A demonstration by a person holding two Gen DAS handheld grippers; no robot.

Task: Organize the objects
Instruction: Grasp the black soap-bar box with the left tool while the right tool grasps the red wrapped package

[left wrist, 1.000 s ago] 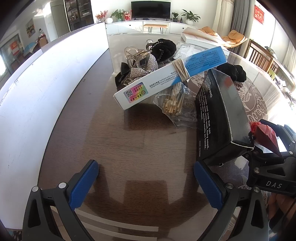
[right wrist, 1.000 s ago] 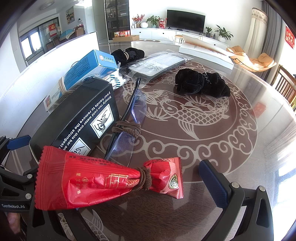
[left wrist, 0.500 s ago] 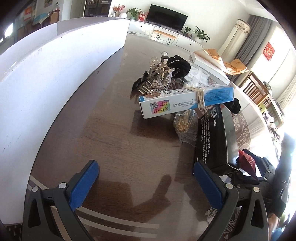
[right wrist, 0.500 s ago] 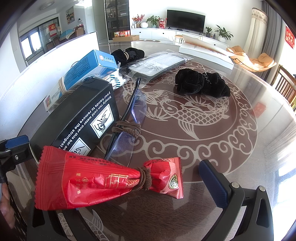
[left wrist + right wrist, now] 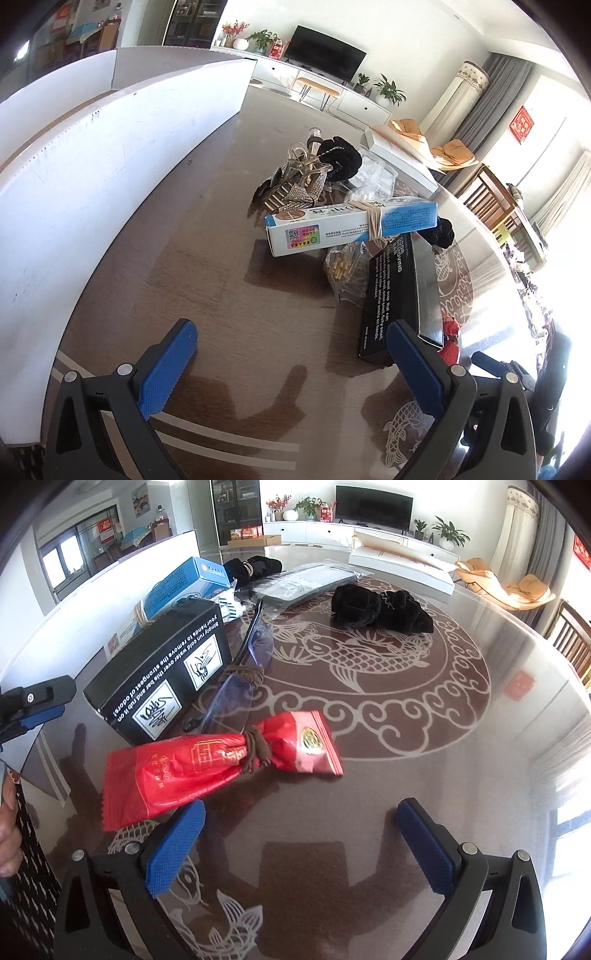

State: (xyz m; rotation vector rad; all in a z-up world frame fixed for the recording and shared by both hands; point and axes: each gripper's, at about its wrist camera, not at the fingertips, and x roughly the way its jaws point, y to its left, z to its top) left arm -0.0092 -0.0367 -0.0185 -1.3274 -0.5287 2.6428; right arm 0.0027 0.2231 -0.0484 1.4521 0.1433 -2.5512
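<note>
Red packet [image 5: 218, 764]: lies on the surface just ahead of our right tongs [image 5: 301, 849], which gape empty, as do the left tongs [image 5: 291, 363]. We judge it light, crinkly, slippery (grip beside its brown tie).

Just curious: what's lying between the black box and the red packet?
In the right wrist view, folded glasses bound with a brown band lie between black box and red packet.

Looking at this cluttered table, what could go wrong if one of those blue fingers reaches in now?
The blue-and-white box sits tilted on the pile, so a nudge could tip it off. The glasses lie against the black box, so dragging that box might scrape or bend them. The red packet lies right by the open right gripper and may slide on the glossy table.
</note>
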